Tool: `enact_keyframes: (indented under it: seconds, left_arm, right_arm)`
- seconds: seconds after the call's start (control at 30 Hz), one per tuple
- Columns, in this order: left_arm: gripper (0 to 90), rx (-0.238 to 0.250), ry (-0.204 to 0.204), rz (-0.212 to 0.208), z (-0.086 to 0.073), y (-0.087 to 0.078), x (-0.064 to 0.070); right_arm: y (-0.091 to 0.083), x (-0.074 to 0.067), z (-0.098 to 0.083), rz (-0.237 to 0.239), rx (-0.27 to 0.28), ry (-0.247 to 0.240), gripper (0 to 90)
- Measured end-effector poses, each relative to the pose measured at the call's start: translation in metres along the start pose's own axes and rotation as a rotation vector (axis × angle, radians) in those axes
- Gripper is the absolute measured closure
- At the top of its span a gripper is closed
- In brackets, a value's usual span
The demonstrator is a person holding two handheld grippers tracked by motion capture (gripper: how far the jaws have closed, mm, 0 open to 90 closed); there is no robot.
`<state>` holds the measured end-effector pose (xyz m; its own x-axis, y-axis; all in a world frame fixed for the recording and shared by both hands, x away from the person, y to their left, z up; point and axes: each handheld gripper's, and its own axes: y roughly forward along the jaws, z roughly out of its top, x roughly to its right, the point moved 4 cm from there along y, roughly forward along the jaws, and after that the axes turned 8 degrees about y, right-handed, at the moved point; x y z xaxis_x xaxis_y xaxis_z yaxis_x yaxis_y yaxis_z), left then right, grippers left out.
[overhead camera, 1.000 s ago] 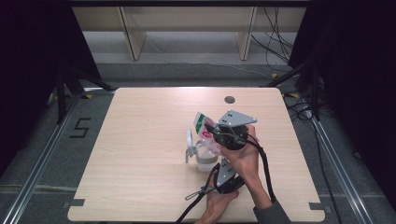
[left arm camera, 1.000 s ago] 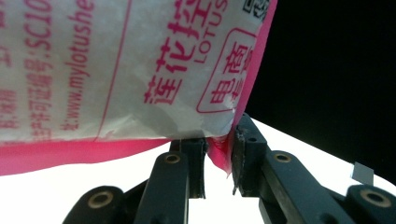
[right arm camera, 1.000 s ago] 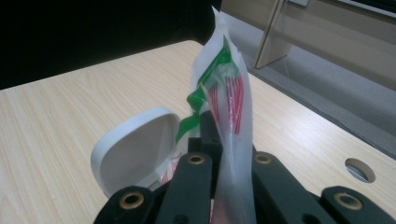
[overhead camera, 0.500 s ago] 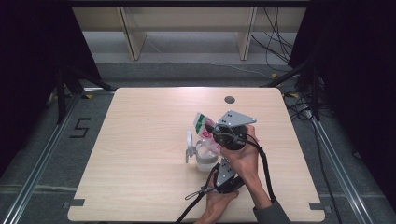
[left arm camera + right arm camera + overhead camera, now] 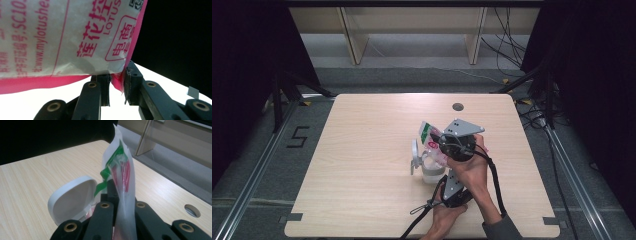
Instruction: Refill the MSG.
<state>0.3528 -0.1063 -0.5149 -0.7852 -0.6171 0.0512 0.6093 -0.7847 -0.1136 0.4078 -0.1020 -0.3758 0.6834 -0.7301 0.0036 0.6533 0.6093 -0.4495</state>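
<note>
A: What step is this, by your reading?

B: Handling a packet over a jar. There is 1 packet (image 5: pixel 430 136), white with pink and green print, held up above 1 clear jar (image 5: pixel 432 168) that stands on the table (image 5: pixel 362 150) a little right of its middle. The jar's white flip lid (image 5: pixel 414 154) is swung open to the left.

A: Who holds what?

B: The right gripper (image 5: pixel 119 195) has its jaws pressed together on the packet's upper part; in its own view the film rises straight out from between them, with the open lid just behind. The left gripper (image 5: pixel 117 86) pinches the pink bottom corner of the same packet (image 5: pixel 62 37); its jaws stand a little apart, with the folded edge caught between the pads.

A: So both tools are on 1 thing?

B: Yes, 2 grippers on 1 packet, 1 at each end. I judge the step to be either opening the packet or tipping it toward the jar's mouth. No torn edge is visible, so I can't tell whether it is open yet.

A: What does the next move call for?

B: Probably keeping both pinches firm while the ends are pulled or tilted against each other, and keeping the packet's mouth over the jar so nothing spills on the wood. The film is thin and slippery-looking; a loose grip at the corner could let it slide out.

A: Anything else to count?

B: 1 round cable hole (image 5: pixel 457 106) near the table's far edge.
</note>
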Motion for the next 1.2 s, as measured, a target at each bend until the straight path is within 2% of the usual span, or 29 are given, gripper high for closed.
enact_keyframes:
  seconds: [0.03, 0.23, 0.27, 0.3, 0.37, 0.4, 0.57, 0.87, 0.97, 1.13, 1.2]
  left_arm:
    - [76.4, 0.000, 0.001, 0.000, -0.0001, -0.0001, -0.0001]
    - [76.5, -0.003, 0.003, 0.000, -0.0005, -0.0006, -0.0005]
    - [76.5, -0.005, 0.001, -0.001, -0.0007, -0.0007, -0.0004]
    - [76.5, -0.004, 0.000, -0.001, -0.0007, -0.0006, -0.0003]
    - [76.5, -0.005, 0.000, -0.001, -0.0009, -0.0008, -0.0004]
    - [76.5, -0.007, 0.000, -0.001, -0.0011, -0.0009, -0.0006]
    - [76.4, -0.009, 0.003, -0.001, -0.0011, -0.0012, -0.0009]
    - [76.5, -0.006, 0.005, 0.000, -0.0005, -0.0013, -0.0009]
    - [76.6, -0.003, 0.003, 0.000, -0.0002, -0.0009, -0.0007]
    - [76.5, -0.015, 0.009, 0.011, -0.0003, -0.0023, -0.0005]
    - [76.6, 0.002, 0.004, 0.001, 0.0005, -0.0013, -0.0003]
  right_arm:
    - [-0.0002, 0.0015, 0.0005, 0.002, 0.002, -0.016, 90.0]
    - [0.0011, -0.0002, 0.0002, -0.002, 0.008, -0.011, 90.0]
    - [0.0003, 0.0011, 0.0004, -0.006, -0.001, -0.029, 90.0]
    - [0.0014, -0.0029, -0.0017, -0.006, -0.004, 0.028, 90.0]
    - [0.0016, -0.0031, -0.0018, -0.001, -0.010, 0.026, 90.0]
    - [0.0030, -0.0012, -0.0010, -0.008, 0.005, -0.009, 90.0]
    - [0.0028, -0.0015, -0.0013, 0.000, -0.010, -0.021, 90.0]
    - [0.0026, -0.0023, -0.0011, 0.005, -0.006, -0.019, 90.0]
    - [0.0019, -0.0027, -0.0011, -0.003, 0.001, 0.011, 90.0]
    - [0.0007, -0.0028, -0.0009, 0.000, -0.005, 0.010, 90.0]
    - [0.0014, -0.0033, -0.0005, -0.002, 0.004, 0.006, 90.0]
